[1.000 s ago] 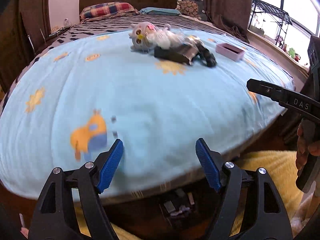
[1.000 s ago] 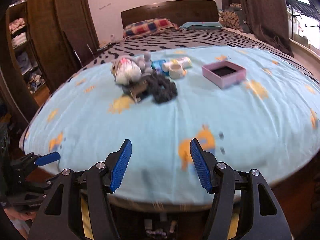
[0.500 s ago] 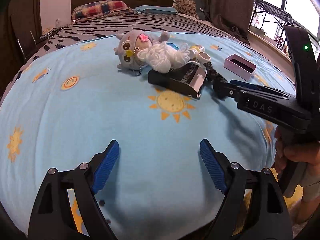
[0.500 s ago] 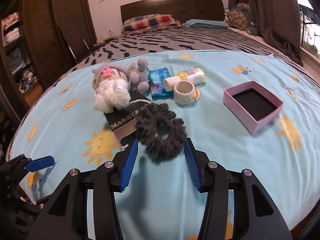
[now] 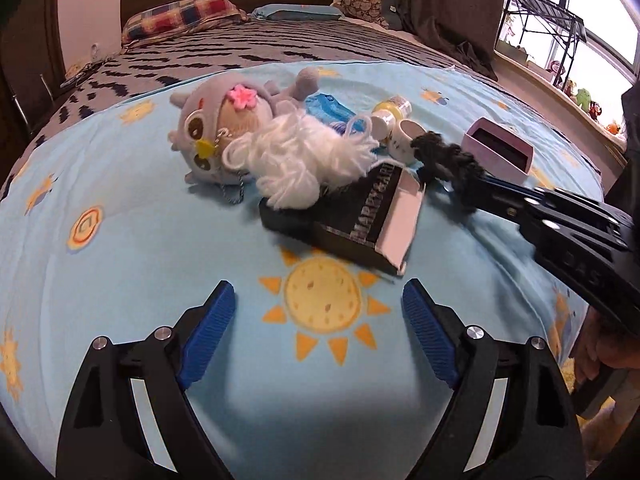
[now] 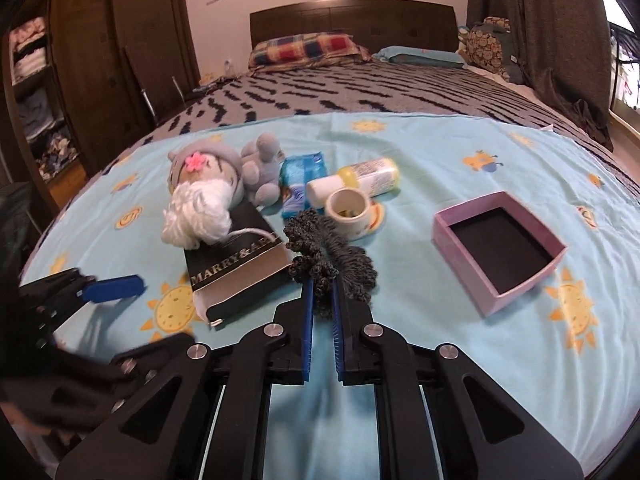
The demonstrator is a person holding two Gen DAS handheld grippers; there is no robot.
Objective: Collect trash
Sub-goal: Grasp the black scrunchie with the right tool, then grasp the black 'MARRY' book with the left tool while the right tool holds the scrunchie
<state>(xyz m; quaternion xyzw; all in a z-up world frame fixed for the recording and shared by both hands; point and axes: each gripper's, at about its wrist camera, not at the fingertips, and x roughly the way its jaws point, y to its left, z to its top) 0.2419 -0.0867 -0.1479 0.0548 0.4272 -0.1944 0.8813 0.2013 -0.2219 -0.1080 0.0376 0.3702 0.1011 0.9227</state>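
Observation:
A dark grey knitted scrunchie point(image 6: 332, 256) lies on the light blue sheet point(image 6: 440, 360). My right gripper point(image 6: 322, 296) is shut on its near edge; it also shows from the side in the left wrist view point(image 5: 476, 184). My left gripper point(image 5: 318, 312) is open and empty, just short of a black box point(image 5: 360, 216) with white yarn point(image 5: 304, 160) on it. Behind lie a grey plush doll point(image 6: 208, 172), a blue packet point(image 6: 302, 180), a yellow bottle point(image 6: 360, 180) and a small cup point(image 6: 350, 212).
An open pink box point(image 6: 500, 248) sits to the right of the pile. Pillows point(image 6: 304, 48) and a headboard are at the far end. A wooden wardrobe point(image 6: 80, 80) stands left, curtains and a window right.
Both grippers moved forward over the bed toward the pile. My right gripper went from open around the scrunchie to shut on it. My left gripper stayed open.

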